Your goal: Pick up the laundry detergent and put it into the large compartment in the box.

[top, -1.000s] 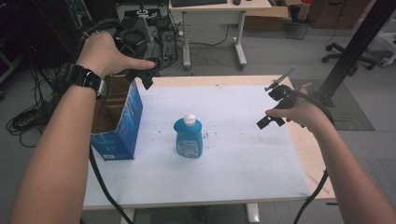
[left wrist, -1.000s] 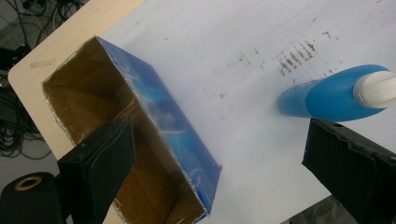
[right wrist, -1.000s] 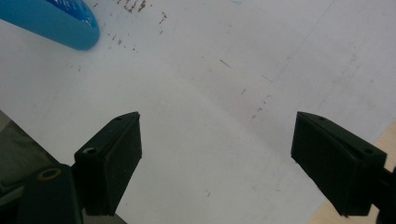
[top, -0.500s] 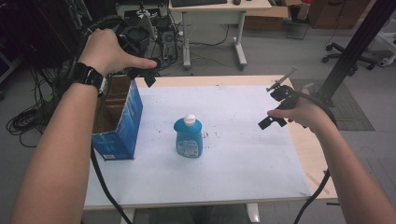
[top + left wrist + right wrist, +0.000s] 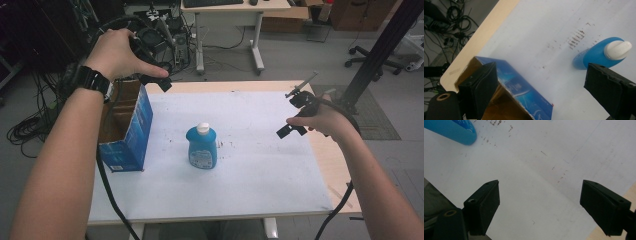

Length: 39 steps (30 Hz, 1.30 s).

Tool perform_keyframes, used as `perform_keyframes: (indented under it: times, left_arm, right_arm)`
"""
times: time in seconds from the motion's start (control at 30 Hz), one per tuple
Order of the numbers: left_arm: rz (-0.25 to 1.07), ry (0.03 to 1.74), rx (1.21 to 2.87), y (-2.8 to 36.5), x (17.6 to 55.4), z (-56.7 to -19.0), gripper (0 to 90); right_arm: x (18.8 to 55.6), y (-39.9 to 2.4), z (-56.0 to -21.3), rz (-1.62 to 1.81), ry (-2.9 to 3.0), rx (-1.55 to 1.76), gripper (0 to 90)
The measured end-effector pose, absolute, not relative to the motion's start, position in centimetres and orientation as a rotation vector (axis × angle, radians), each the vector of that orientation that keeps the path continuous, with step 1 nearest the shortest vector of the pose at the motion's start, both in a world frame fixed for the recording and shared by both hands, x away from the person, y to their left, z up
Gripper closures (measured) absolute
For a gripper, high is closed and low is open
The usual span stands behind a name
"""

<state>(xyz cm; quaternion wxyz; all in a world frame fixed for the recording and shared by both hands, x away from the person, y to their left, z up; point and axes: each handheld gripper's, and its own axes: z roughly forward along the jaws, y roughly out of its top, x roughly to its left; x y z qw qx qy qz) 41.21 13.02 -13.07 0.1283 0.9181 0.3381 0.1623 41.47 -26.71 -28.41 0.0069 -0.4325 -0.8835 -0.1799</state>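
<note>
White, brown-speckled sheet covers the wooden table; both grippers' fingers gape wide, empty.

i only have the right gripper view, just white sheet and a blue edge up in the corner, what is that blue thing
Observer: A blue bottle with a white cap, standing upright mid-table.
Operator: anything else on the table
Observer: An open blue box stands at the table's left edge, apart from the bottle.
Operator: where's the left gripper
Observer: The left gripper hangs open above the box's far end, holding nothing.
</note>
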Motion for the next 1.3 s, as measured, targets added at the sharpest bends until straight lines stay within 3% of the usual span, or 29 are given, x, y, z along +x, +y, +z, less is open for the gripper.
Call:
perform_keyframes:
  times: [0.53, 1.3]
  left_arm:
    - [0.432, 0.721, 2.719, 11.4, 41.1, -13.4, 14.9]
    - [0.338, 0.302, 2.779, 9.0, 40.7, -14.5, 12.5]
  right_arm:
    - [41.5, -27.2, -28.7, -0.561, -2.753, -1.366, 16.4]
    - [41.8, -27.3, -29.3, -0.546, -2.748, -1.363, 16.3]
